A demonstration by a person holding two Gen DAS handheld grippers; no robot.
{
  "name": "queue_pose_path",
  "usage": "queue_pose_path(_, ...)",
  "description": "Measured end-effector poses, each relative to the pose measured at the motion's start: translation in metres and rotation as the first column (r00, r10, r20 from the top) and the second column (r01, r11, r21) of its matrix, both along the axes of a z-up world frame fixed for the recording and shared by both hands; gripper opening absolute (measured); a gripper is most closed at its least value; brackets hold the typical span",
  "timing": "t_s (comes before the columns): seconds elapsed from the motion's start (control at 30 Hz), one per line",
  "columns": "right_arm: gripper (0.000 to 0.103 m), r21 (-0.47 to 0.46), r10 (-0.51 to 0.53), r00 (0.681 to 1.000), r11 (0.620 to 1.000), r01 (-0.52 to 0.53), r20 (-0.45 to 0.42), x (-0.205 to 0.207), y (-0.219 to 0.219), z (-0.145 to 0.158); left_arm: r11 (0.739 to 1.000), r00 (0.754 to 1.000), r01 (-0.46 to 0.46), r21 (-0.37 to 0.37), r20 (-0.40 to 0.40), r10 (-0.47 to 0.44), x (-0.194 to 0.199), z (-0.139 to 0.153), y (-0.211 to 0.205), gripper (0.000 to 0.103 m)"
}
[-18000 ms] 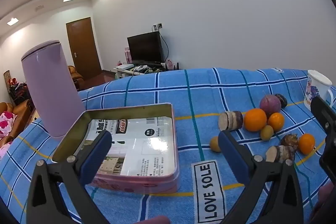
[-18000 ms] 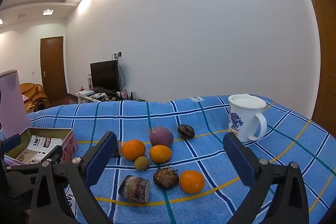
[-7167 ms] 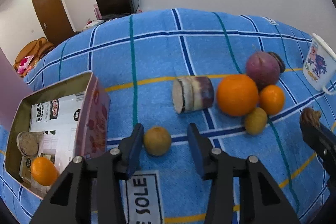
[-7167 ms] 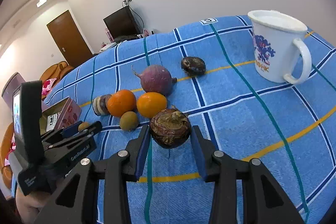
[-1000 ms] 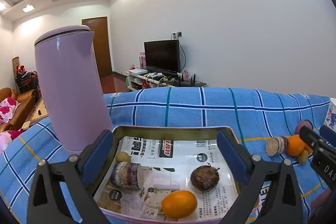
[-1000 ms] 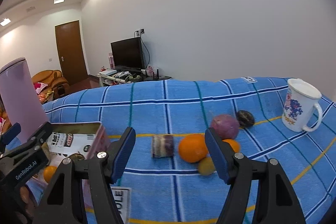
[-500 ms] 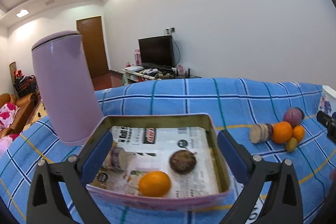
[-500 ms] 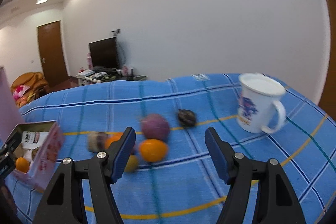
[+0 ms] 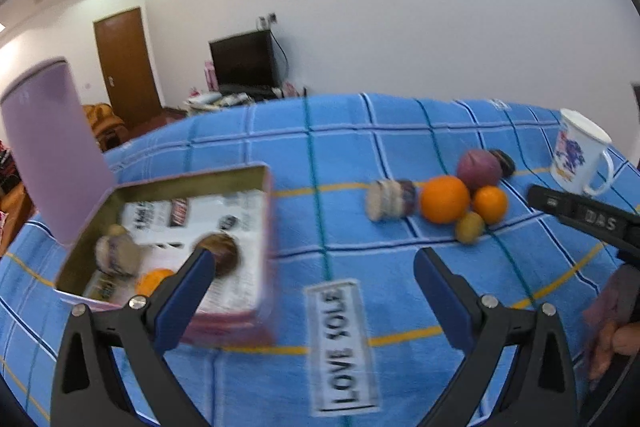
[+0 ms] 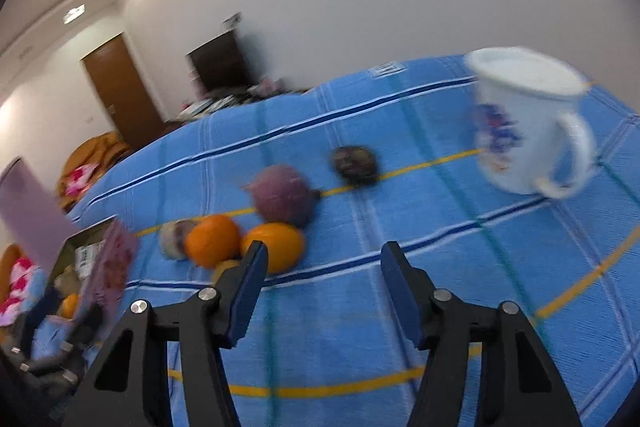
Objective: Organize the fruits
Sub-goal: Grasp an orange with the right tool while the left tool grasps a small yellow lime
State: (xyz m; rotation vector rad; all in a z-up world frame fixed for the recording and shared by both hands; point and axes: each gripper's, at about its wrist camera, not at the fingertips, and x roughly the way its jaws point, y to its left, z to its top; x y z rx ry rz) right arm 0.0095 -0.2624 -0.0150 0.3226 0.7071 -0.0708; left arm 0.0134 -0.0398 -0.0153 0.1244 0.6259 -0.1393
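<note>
A: Looking along the left gripper (image 9: 314, 271), I see its blue-padded jaws spread wide with nothing between them, hovering above the tabletop covered in a blue checked cloth (image 9: 348, 135).

B: And the rectangular pink metal tin (image 9: 236, 319)?

A: Under the gripper's left finger. Inside the tin lie a small orange fruit (image 9: 154, 279), a dark brown round fruit (image 9: 224, 251) and a purple-and-tan cut stub (image 9: 114, 254), all on printed paper. Behind the tin, on its left, stands a tall lilac jug (image 9: 52, 151).

B: What remains outside the tin?

A: To the right of it, well apart, a cluster: a purple-and-tan cut cylinder on its side (image 9: 390, 199), a large orange (image 9: 444, 199), a smaller orange (image 9: 490, 204), a small yellow-green fruit (image 9: 470, 227) just in front of the two, a round purple fruit (image 9: 478, 171) behind them, and a dark wrinkled fruit (image 9: 503, 163) beside the purple one. Farther right than the cluster stands a white mug with a blue print (image 9: 580, 157). A white label reading LOVE SOLE (image 9: 342, 347) lies on the cloth right of the tin.

B: The right gripper (image 10: 324, 267)?

A: Its jaws are parted to a middling gap, empty, above the cloth; the smaller orange sits just past its left finger. The view is blurred. From the left camera, part of the right gripper's black body shows right of the cluster.
</note>
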Motion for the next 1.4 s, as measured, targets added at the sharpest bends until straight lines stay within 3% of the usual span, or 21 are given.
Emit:
queue_pose_path(0.2,0.054,-0.005,0.116,0.988,0.993,-0.117,-0.100,0.043,0.022,-0.018,0.999,0.998,0.053,0.006,-0.041,-0.053,0.003,-0.005,-0.021,0.100)
queue_pose_path(0.33,0.052,0.081,0.127,0.988,0.989,-0.120,-0.087,0.048,0.010,-0.022,0.998,0.996,0.060,-0.010,-0.073,-0.061,0.011,-0.007,-0.025,0.100)
queue_pose_path(0.5,0.044,0.054,0.188,0.976,0.982,-0.183,-0.108,0.044,0.016,-0.021,0.997,0.991,0.061,-0.041,-0.118,-0.065,0.022,-0.011,-0.031,0.098)
queue_pose_path(0.63,0.044,0.100,0.135,0.985,0.987,-0.124,-0.110,0.026,-0.002,-0.017,0.996,0.985,0.076,-0.051,-0.152,-0.083,0.026,-0.015,-0.043,0.095)
queue_pose_path(0.8,0.044,0.172,0.041,0.999,0.984,-0.037,-0.019,0.013,-0.033,-0.002,0.993,0.980,0.103,-0.060,-0.163,-0.112,0.029,-0.016,-0.064,0.092)
queue_pose_path(1.1,0.044,0.155,0.007,1.000,0.988,-0.007,-0.003,0.014,-0.036,0.002,0.988,0.948,0.094,-0.121,-0.291,-0.126,0.053,-0.031,-0.104,0.067)
queue_pose_path(1.2,0.044,0.140,-0.003,1.000,0.990,0.003,0.005,0.013,-0.038,0.005,0.988,0.950,0.100,-0.116,-0.283,-0.130,0.054,-0.028,-0.109,0.045)
queue_pose_path(1.3,0.044,0.127,-0.006,1.000,0.992,0.004,0.012,0.013,-0.035,0.005,0.981,0.947,0.114,-0.157,-0.283,-0.155,0.052,-0.027,-0.104,0.032)
queue_pose_path(1.4,0.044,0.106,-0.012,1.000,0.994,0.010,0.021,0.011,-0.033,0.005,0.977,0.944,0.128,-0.170,-0.280,-0.172,0.050,-0.026,-0.098,0.029)
